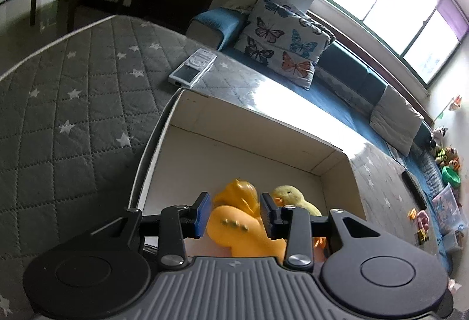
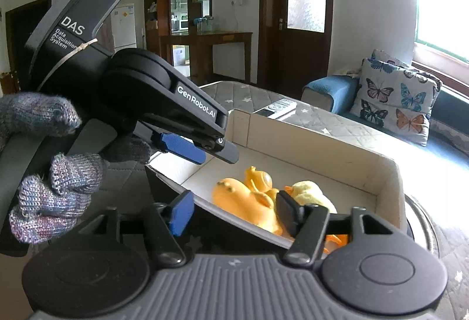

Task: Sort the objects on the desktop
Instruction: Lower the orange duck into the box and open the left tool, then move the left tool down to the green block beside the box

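A white cardboard box (image 1: 252, 126) stands on a grey star-quilted table (image 1: 73, 91). Inside lie an orange rubber duck toy (image 1: 234, 220) and a pale yellow plush duck (image 1: 293, 198). My left gripper (image 1: 234, 211) hangs over the box, open, the orange toy lying below between its blue pads, not clamped. In the right wrist view the left gripper (image 2: 202, 150) shows above the box's near left wall (image 2: 387, 182), well clear of the orange toy (image 2: 246, 202) and plush duck (image 2: 313, 191). My right gripper (image 2: 234, 214) is open and empty at the box's near rim.
A white remote control (image 1: 193, 66) lies on the table behind the box. A blue sofa (image 1: 346, 67) with a butterfly cushion (image 1: 281, 38) runs along the window side. A black remote (image 1: 414, 188) lies at the table's right. Toys lie piled at the far right.
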`<state>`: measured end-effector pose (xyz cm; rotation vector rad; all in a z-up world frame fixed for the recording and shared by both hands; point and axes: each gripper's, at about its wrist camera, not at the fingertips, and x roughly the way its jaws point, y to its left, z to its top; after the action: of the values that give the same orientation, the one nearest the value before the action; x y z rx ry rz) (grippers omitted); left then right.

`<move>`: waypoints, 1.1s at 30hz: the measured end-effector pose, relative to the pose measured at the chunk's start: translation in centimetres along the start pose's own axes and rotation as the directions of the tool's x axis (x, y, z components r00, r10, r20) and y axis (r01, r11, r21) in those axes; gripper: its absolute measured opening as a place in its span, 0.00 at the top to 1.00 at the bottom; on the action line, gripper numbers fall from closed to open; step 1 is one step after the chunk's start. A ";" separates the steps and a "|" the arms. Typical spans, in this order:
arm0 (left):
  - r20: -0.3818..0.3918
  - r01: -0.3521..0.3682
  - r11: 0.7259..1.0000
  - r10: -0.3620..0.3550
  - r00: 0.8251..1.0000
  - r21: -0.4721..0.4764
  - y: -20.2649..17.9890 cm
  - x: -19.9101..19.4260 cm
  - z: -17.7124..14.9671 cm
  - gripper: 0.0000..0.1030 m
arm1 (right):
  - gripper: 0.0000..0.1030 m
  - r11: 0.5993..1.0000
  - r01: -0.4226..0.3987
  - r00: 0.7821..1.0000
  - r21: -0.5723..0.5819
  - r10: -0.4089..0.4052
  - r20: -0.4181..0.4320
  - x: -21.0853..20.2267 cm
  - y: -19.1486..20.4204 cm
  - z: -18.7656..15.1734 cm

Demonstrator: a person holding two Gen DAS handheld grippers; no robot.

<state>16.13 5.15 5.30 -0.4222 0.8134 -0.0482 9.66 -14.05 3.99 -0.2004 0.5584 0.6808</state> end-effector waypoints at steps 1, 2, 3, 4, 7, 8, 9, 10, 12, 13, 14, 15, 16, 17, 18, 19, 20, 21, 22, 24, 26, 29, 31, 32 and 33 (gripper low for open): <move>0.004 0.001 1.000 -0.001 1.000 0.007 -0.1 -0.2 -0.2 0.62 | 0.35 1.000 0.004 1.000 -0.001 -0.004 0.003 -0.2 0.0 -0.1; 0.008 0.002 1.000 -0.002 1.000 0.014 -0.3 -0.4 -0.4 0.62 | 0.35 1.000 0.008 1.000 -0.003 -0.008 0.005 -0.4 0.1 -0.3; 0.011 0.003 1.000 -0.003 1.000 0.021 -0.4 -0.6 -0.6 0.62 | 0.35 1.000 0.011 1.000 -0.004 -0.011 0.007 -0.6 0.1 -0.4; 0.015 0.004 1.000 -0.004 1.000 0.028 -0.6 -0.7 -0.8 0.62 | 0.35 1.000 0.013 1.000 -0.004 -0.013 0.007 -0.8 0.2 -0.5; 0.026 0.003 0.999 -0.004 1.000 0.046 -0.9 -1.2 -1.4 0.62 | 0.32 1.000 0.022 1.000 -0.008 -0.022 0.011 -1.5 0.3 -1.1; 0.029 0.002 0.999 -0.003 1.000 0.051 -1.0 -1.4 -1.6 0.62 | 0.30 1.000 0.025 1.000 -0.010 -0.025 0.012 -1.6 0.4 -1.3; 0.032 0.000 0.998 -0.002 0.999 0.058 -1.2 -1.5 -1.8 0.62 | 0.28 1.000 0.028 1.000 -0.011 -0.028 0.014 -1.8 0.5 -1.5; 0.035 -0.001 0.998 -0.001 0.999 0.065 -1.3 -1.6 -2.0 0.62 | 0.28 1.000 0.030 0.999 -0.011 -0.029 0.014 -2.0 0.5 -1.6; 0.041 -0.003 0.997 0.000 0.999 0.078 -1.4 -1.9 -2.3 0.62 | 0.25 0.999 0.031 0.999 -0.008 -0.031 0.014 -2.4 0.6 -2.0; 0.043 -0.002 0.996 -0.002 0.999 0.084 -1.5 -2.0 -2.5 0.62 | 0.22 0.999 0.033 0.999 -0.007 -0.033 0.015 -2.5 0.6 -2.1; 0.046 -0.002 0.996 -0.003 0.999 0.091 -1.6 -2.1 -2.7 0.62 | 0.21 0.999 0.036 0.999 -0.007 -0.036 0.015 -2.6 0.6 -2.3; 0.050 -0.003 0.995 -0.002 0.999 0.099 -1.7 -2.2 -3.0 0.62 | 0.21 0.999 0.039 0.999 -0.007 -0.039 0.013 -2.7 0.6 -2.4; 0.054 -0.006 0.994 0.000 0.999 0.108 -1.9 -2.3 -3.3 0.62 | 0.21 0.999 0.042 0.999 -0.007 -0.042 0.009 -2.8 0.6 -2.6; 0.058 -0.008 0.993 0.002 0.998 0.117 -2.0 -2.4 -3.5 0.62 | 0.21 0.999 0.044 0.999 -0.006 -0.044 0.005 -2.9 0.6 -2.9; 0.060 -0.010 0.992 0.002 0.998 0.126 -2.1 -2.5 -3.8 0.62 | 0.21 0.999 0.046 0.999 -0.005 -0.046 0.000 -3.1 0.6 -3.2; 0.062 -0.011 0.991 0.002 0.998 0.135 -2.3 -2.6 -4.1 0.62 | 0.20 0.999 0.047 0.999 -0.003 -0.047 -0.003 -3.2 0.6 -3.4; 0.062 -0.010 0.990 0.001 0.998 0.142 -2.4 -2.6 -4.3 0.62 | 0.19 0.999 0.050 0.999 -0.001 -0.050 -0.006 -3.2 0.6 -3.5; 0.061 -0.008 0.989 -0.001 0.998 0.147 -2.5 -2.7 -4.6 0.62 | 0.15 0.999 0.054 0.998 -0.001 -0.054 -0.010 -3.4 0.7 -3.8; 0.059 -0.005 0.989 -0.004 0.998 0.151 -2.5 -2.7 -4.8 0.62 | 0.14 0.998 0.058 0.998 -0.001 -0.058 -0.014 -3.5 0.7 -4.1; 0.057 -0.003 0.987 -0.006 0.998 0.158 -2.7 -2.7 -5.2 0.62 | 0.14 0.998 0.063 0.998 -0.001 -0.063 -0.020 -3.8 0.8 -4.5; 0.057 -0.007 0.986 -0.003 0.998 0.165 -2.8 -2.6 -5.5 0.62 | 0.10 0.998 0.067 0.997 0.002 -0.067 -0.025 -4.0 0.8 -4.9; 0.055 -0.008 0.985 -0.002 0.998 0.174 -2.9 -2.6 -6.1 0.62 | 0.05 0.998 0.070 0.997 0.001 -0.070 -0.029 -4.3 0.8 -5.2; 0.050 -0.005 0.985 -0.004 0.999 0.175 -3.0 -2.7 -6.5 0.62 | 0.03 0.997 0.071 0.997 0.004 -0.071 -0.030 -4.5 0.9 -5.5; 0.049 -0.004 0.984 -0.005 0.999 0.178 -3.0 -2.7 -6.7 0.62 | 0.02 0.997 0.073 0.997 0.006 -0.072 -0.033 -4.5 0.9 -5.6; 0.048 -0.005 0.984 -0.004 0.999 0.181 -3.0 -2.7 -6.8 0.62 | 0.02 0.997 0.074 0.997 0.008 -0.074 -0.035 -4.6 0.9 -5.8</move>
<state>9.71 0.58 4.20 -0.2508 0.7542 -0.1105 3.71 -17.89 1.71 -0.2231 0.5844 0.6036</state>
